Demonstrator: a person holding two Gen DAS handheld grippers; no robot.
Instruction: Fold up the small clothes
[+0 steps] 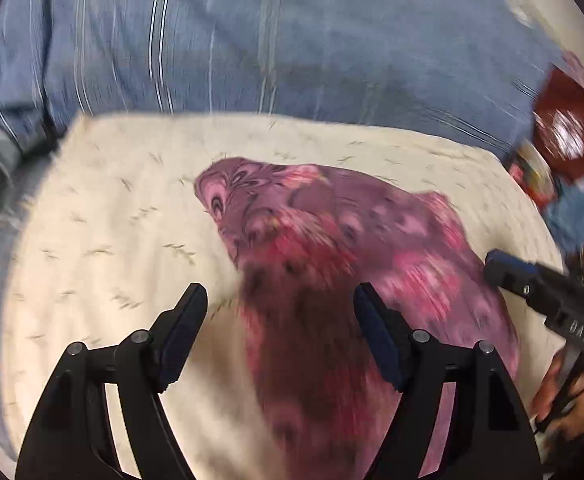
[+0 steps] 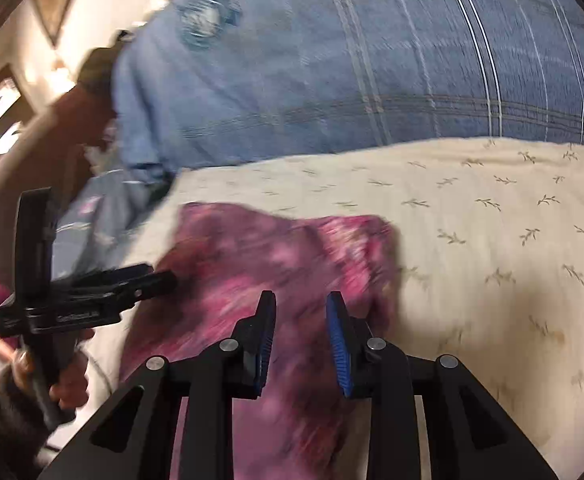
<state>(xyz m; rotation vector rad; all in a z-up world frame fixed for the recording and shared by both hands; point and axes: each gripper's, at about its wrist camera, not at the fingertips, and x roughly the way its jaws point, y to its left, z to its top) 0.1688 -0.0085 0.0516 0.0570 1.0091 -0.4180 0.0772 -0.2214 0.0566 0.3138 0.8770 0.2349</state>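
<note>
Apparently a fold has just been laid, for the pink and purple patterned garment (image 1: 332, 248) lies in a rumpled, rounded heap on the cream cloth (image 1: 103, 208) spread over the bed, with neither gripper holding it. Seen from the left wrist, the left gripper (image 1: 279, 300) hangs above the near end of the garment with its fingers spread wide and nothing between them; the cloth sits below and ahead of it, stretching away toward the blue striped bedcover (image 1: 251, 40). The right gripper (image 2: 302, 300) is narrower, its blue pads a short way apart, and it too is empty, with the garment (image 2: 275, 256) directly under and ahead of its tips. Each gripper shows at the side of the other's view, near the garment's edge.

As a judgement, the work on this piece is only partway done: the shape is bunched and uneven, not yet a flat, squared packet, so at least one more fold and some smoothing seem left. Motion blur hides the edges, so how many layers are stacked cannot be told. More clothes (image 1: 572, 128) lie blurred beyond the left gripper to its right, perhaps waiting their turn.
</note>
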